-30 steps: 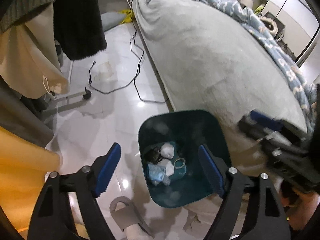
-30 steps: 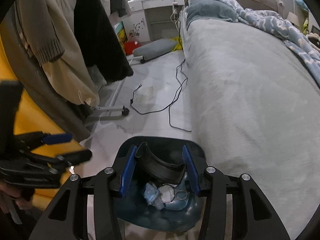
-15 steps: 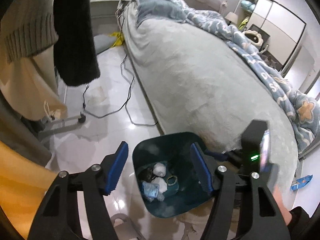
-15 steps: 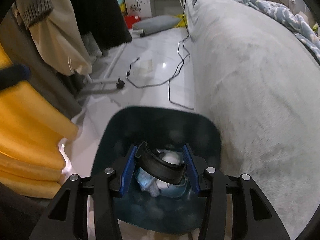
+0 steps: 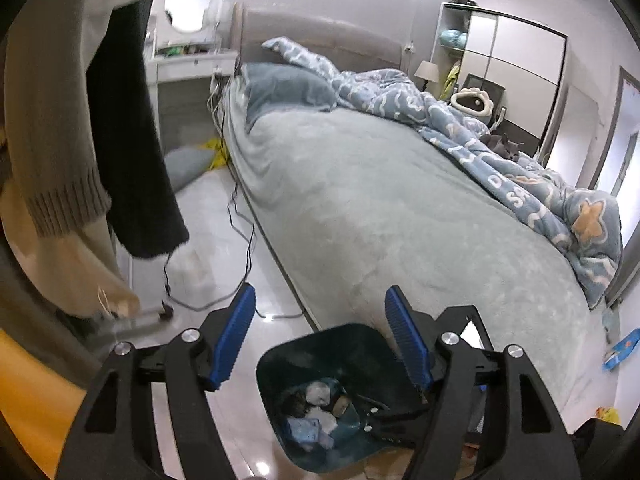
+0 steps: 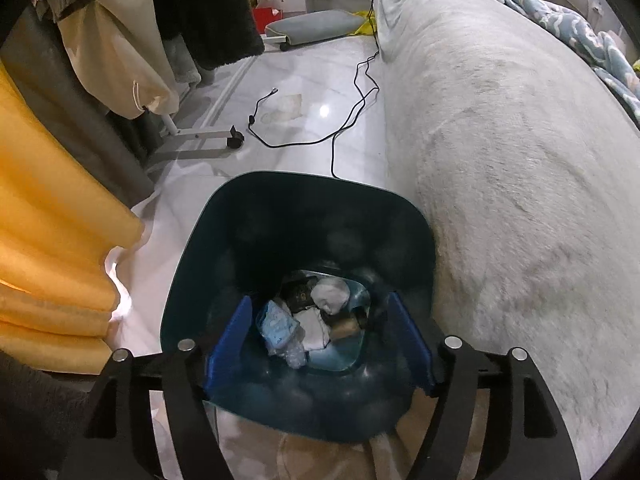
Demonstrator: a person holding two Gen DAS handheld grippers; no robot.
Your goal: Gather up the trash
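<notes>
A dark teal bin (image 6: 280, 224) stands on the floor beside the bed. Inside lie a crumpled white tissue (image 6: 330, 294), a blue packet (image 6: 278, 326), white paper and some dark pieces. My right gripper (image 6: 319, 304) hangs just over the bin's mouth, pointing down into it. Its jaws are opening and nothing is between the pads. My left gripper (image 5: 320, 300) is higher, above the same bin (image 5: 280, 360), and looks across the bed. Its jaws are opening too, with nothing between them. The right gripper's black frame shows at the bin's right side in the left wrist view.
A bed (image 5: 380, 208) with a grey blanket and a blue duvet (image 5: 520, 184) fills the right side; a grey cat (image 5: 506, 148) lies on it. A black cable (image 6: 340, 120) trails on the floor. Hanging clothes (image 5: 132, 140), a rack foot (image 6: 200, 136) and yellow cloth (image 6: 48, 216) stand left. A blue wrapper (image 5: 618, 354) lies far right.
My right gripper sank toward the bin and opened; the black curved piece it held is gone from its jaws. My left gripper rose and tipped up, so the bed now fills its view.
</notes>
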